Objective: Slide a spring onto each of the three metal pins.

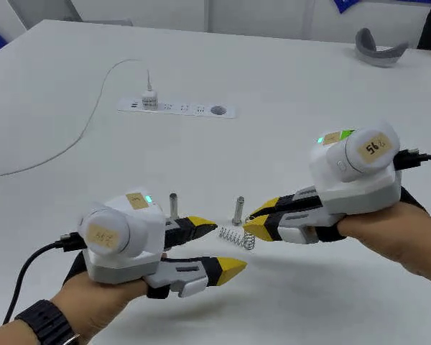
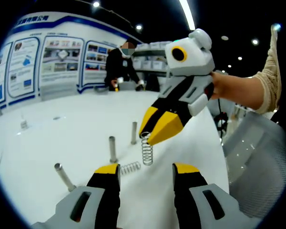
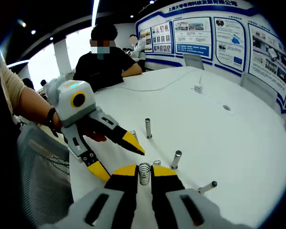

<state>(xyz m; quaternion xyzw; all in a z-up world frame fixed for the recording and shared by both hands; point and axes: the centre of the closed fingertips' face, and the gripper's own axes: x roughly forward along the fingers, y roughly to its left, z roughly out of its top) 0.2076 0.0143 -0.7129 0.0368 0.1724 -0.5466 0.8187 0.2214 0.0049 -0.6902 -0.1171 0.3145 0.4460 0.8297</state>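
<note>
Nearest to me, the left gripper [image 2: 147, 168] hovers low over the table [image 1: 287, 302] with its jaws apart and nothing between them. A loose spring [image 2: 130, 167] lies on its side just ahead of its tips. Beyond it, the right gripper [image 1: 251, 224] has its jaws drawn in on a second spring [image 3: 144, 172], pinched across the coils and standing roughly upright. Just past that stands the nearest pin [image 1: 238, 210], with a second pin [image 1: 174, 205] further left and a third pin [image 2: 63, 175] that looks tilted, though the fisheye view may cause that. All three pins are bare, so I judge this to be the first fitting. Next move: centre the held spring's bore over the nearest pin's top, keep it vertical, then lower it. A power strip [image 1: 176, 108] lies further back. A sticker [image 1: 374, 147] on the right gripper reads "95"; the left gripper's sticker is illegible.
</note>
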